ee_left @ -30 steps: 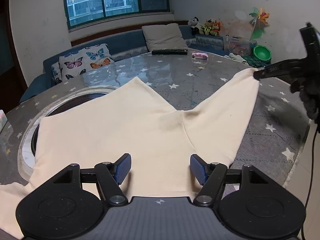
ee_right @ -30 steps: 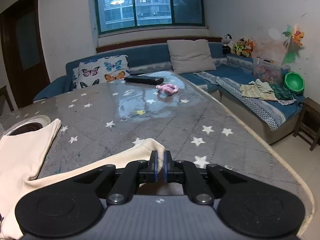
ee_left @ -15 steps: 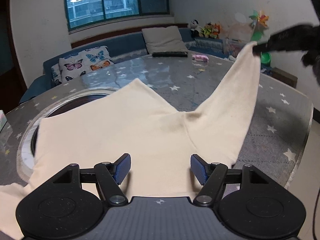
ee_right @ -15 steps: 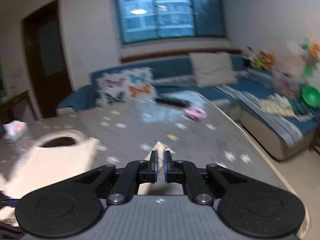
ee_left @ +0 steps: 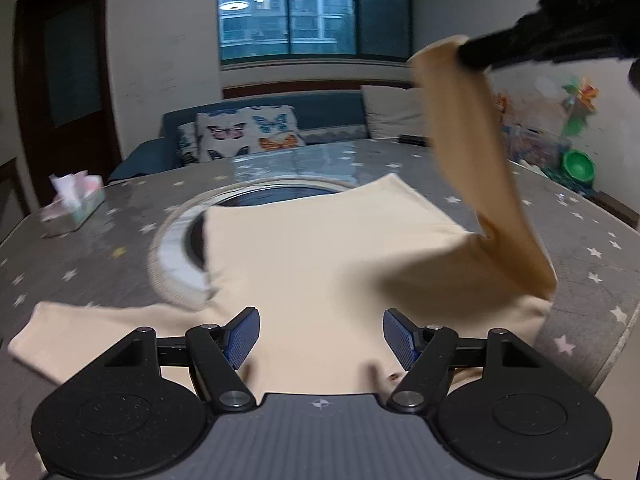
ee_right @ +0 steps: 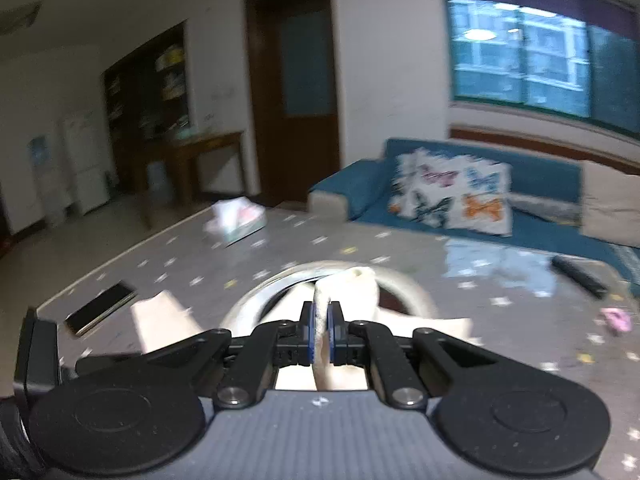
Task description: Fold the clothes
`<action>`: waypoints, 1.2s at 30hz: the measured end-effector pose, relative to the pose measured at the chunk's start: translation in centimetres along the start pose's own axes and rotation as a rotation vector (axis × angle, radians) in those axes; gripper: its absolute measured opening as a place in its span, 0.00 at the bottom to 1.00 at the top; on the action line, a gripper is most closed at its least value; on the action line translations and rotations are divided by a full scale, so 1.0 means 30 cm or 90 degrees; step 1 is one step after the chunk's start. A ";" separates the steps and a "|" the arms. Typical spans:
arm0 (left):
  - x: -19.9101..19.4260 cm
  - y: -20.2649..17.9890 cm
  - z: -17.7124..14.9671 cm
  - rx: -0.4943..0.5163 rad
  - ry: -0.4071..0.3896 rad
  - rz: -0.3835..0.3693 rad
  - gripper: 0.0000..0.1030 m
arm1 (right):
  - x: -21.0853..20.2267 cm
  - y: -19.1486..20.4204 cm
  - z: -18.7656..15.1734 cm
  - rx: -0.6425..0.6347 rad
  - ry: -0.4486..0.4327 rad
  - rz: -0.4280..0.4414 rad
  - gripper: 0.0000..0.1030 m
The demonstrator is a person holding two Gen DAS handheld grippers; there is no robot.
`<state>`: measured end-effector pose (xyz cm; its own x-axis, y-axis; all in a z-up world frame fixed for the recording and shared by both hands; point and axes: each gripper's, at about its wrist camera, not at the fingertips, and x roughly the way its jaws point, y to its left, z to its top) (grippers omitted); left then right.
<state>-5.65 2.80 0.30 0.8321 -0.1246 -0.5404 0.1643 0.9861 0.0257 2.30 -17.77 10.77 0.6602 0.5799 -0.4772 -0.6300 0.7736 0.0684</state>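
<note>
The cream garment (ee_left: 320, 256) lies spread on the star-patterned table (ee_left: 580, 232) — one sleeve (ee_left: 472, 152) lifted over it. The right gripper (ee_right: 320, 330) is clamped tight on that sleeve's end. The left gripper (ee_left: 320, 332) hovers above the near hem, its jaws wide apart and just opened further — holding nothing.

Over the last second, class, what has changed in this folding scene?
The right gripper, shut on the cream garment's sleeve, lifted it off the table and swung it over the body. The left gripper opened slightly, empty. The body stayed flat.
</note>
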 end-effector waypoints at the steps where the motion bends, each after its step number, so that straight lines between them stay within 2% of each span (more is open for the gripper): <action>1: -0.007 0.016 -0.008 -0.007 0.001 0.005 0.70 | 0.035 0.027 -0.005 -0.003 0.011 0.015 0.05; 6: -0.024 0.059 -0.037 -0.026 0.008 0.020 0.70 | 0.126 0.136 -0.039 -0.007 0.048 0.085 0.11; 8: -0.029 0.069 -0.045 -0.030 0.011 0.024 0.70 | 0.114 0.148 -0.045 -0.028 0.049 0.085 0.11; 12: -0.050 0.085 -0.055 -0.036 0.014 0.032 0.69 | 0.077 0.087 -0.058 -0.055 0.060 0.048 0.11; 16: -0.054 0.086 -0.052 -0.033 0.017 0.028 0.68 | 0.060 0.004 -0.134 -0.072 0.115 -0.001 0.11; 17: -0.050 0.086 -0.051 -0.032 0.020 0.026 0.66 | 0.058 -0.011 -0.164 -0.072 0.131 -0.009 0.11; 19: -0.046 0.081 -0.051 -0.029 0.021 0.023 0.57 | 0.053 -0.041 -0.223 -0.072 0.162 -0.024 0.11; 23: -0.045 0.067 -0.054 -0.010 0.023 0.020 0.48 | 0.056 -0.082 -0.347 -0.048 0.205 -0.030 0.11; 26: -0.044 0.054 -0.056 0.016 0.026 0.020 0.30 | 0.062 -0.100 -0.422 -0.038 0.220 -0.031 0.11; 27: -0.044 0.051 -0.057 0.023 0.027 0.020 0.21 | 0.065 -0.103 -0.438 -0.034 0.226 -0.032 0.11; 33: -0.080 0.090 -0.046 0.022 0.025 0.040 0.20 | 0.040 -0.102 -0.392 -0.056 0.211 -0.024 0.11; 36: -0.102 0.121 -0.020 -0.005 0.017 0.041 0.20 | 0.070 -0.113 -0.352 -0.064 0.192 -0.036 0.12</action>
<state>-7.91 6.83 1.54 0.8261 -0.0582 -0.5605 0.1067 0.9928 0.0543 1.50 -21.86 0.27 0.5540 0.4240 -0.7165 -0.6431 0.7644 -0.0450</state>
